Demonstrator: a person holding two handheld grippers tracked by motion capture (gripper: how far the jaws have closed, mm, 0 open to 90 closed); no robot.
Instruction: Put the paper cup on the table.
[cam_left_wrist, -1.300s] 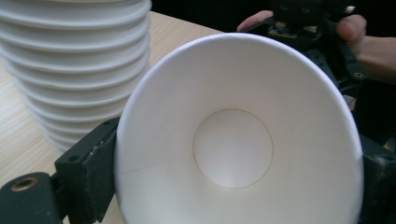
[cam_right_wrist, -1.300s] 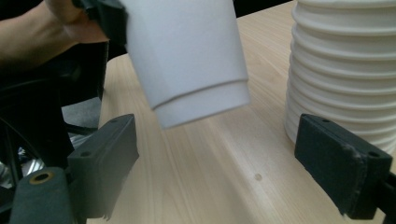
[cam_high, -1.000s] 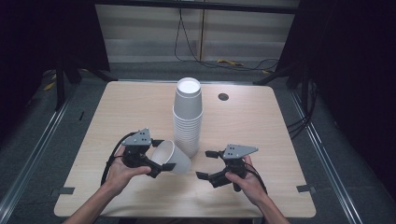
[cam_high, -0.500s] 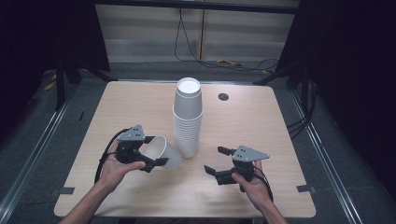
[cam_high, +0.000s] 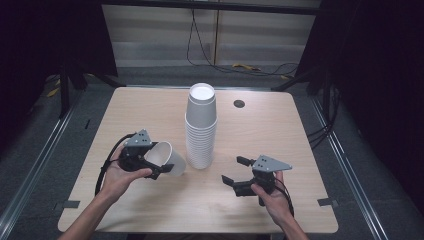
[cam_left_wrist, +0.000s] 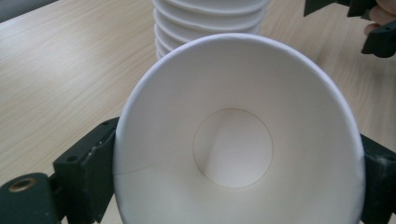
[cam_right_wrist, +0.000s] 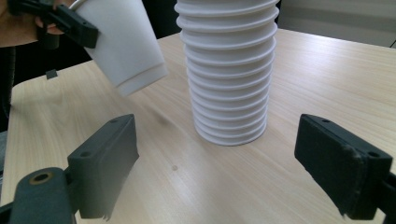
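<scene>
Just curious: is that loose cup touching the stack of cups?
Apart. The right gripper view shows bare table between the cup, held tilted in the left tongs, and the stack.

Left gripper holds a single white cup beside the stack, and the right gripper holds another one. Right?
Not quite. The right gripper holds nothing: the right gripper view shows its jaws wide apart over bare table. The left gripper does hold a single cup beside the stack.

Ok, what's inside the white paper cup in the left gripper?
Nothing: the white paper cup held by the left gripper shows a bare wall and round bottom. Its lowest inner wall falls below the picture's edge.
</scene>
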